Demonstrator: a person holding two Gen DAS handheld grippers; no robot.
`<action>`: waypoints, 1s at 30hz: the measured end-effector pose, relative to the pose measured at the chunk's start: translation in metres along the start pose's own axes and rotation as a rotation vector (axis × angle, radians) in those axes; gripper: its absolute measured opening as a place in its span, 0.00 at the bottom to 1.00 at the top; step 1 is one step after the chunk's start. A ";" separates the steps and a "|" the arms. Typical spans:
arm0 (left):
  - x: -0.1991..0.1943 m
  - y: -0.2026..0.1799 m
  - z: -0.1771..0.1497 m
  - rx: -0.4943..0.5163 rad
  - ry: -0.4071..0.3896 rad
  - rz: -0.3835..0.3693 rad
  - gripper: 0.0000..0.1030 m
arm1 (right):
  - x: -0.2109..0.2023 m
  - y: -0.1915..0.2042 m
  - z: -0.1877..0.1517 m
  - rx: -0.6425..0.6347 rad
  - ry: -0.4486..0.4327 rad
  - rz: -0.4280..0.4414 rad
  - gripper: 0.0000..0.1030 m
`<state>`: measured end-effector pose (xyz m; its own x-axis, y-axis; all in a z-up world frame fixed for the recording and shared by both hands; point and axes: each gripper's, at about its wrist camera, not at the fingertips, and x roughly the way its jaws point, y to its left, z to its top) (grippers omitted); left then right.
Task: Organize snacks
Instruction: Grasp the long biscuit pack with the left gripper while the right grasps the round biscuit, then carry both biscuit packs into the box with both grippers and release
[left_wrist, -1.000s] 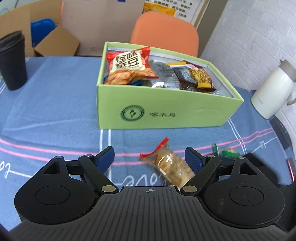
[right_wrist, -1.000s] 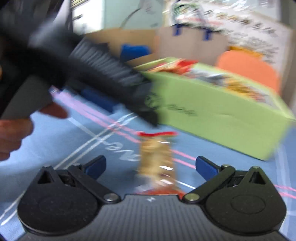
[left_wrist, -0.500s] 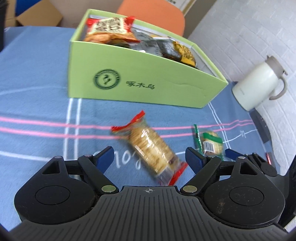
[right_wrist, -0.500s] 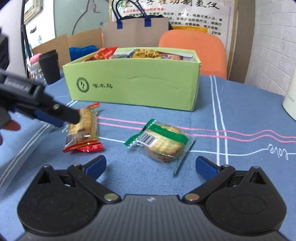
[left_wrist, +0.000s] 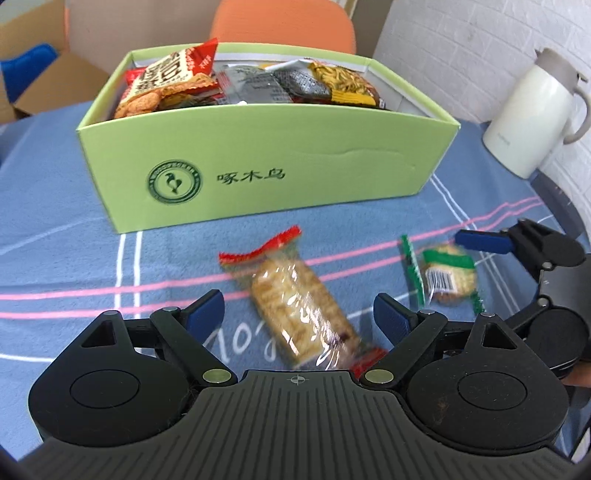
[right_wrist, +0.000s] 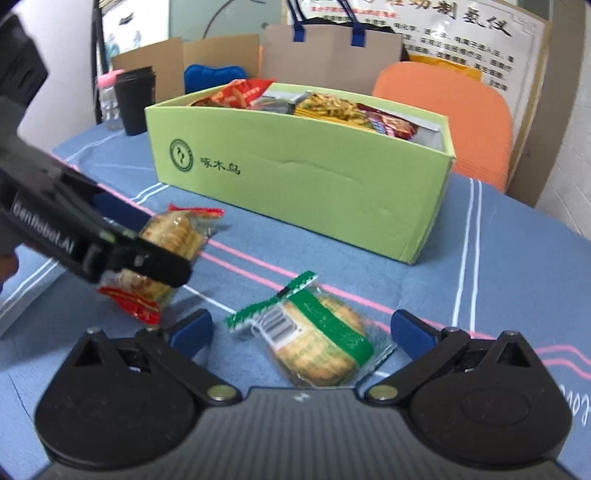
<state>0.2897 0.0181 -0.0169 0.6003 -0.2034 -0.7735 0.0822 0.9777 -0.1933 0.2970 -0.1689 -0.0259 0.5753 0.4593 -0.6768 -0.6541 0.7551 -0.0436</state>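
Both grippers wide open, holding nothing: centre your left gripper (left_wrist: 298, 314) on the red pack (left_wrist: 299, 306), right gripper (right_wrist: 301, 330) on the green pack (right_wrist: 317, 343), both on the cloth before the box (left_wrist: 280, 162), then close squarely.

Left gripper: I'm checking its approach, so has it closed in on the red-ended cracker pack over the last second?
Yes. The left gripper has advanced toward the green box; the red-ended cracker pack now lies between its open fingers.
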 end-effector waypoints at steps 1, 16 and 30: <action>-0.001 0.001 -0.003 -0.001 -0.002 0.001 0.74 | -0.005 0.004 -0.005 0.014 0.000 0.005 0.99; -0.001 -0.004 -0.004 -0.026 -0.017 0.021 0.76 | 0.001 0.017 -0.003 0.108 -0.011 -0.067 0.99; -0.033 -0.008 -0.019 0.059 -0.093 0.029 0.16 | -0.054 0.029 -0.007 0.106 -0.133 -0.118 0.48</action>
<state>0.2539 0.0160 -0.0013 0.6743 -0.1716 -0.7182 0.1089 0.9851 -0.1331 0.2434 -0.1750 0.0049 0.7091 0.4175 -0.5683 -0.5272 0.8491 -0.0340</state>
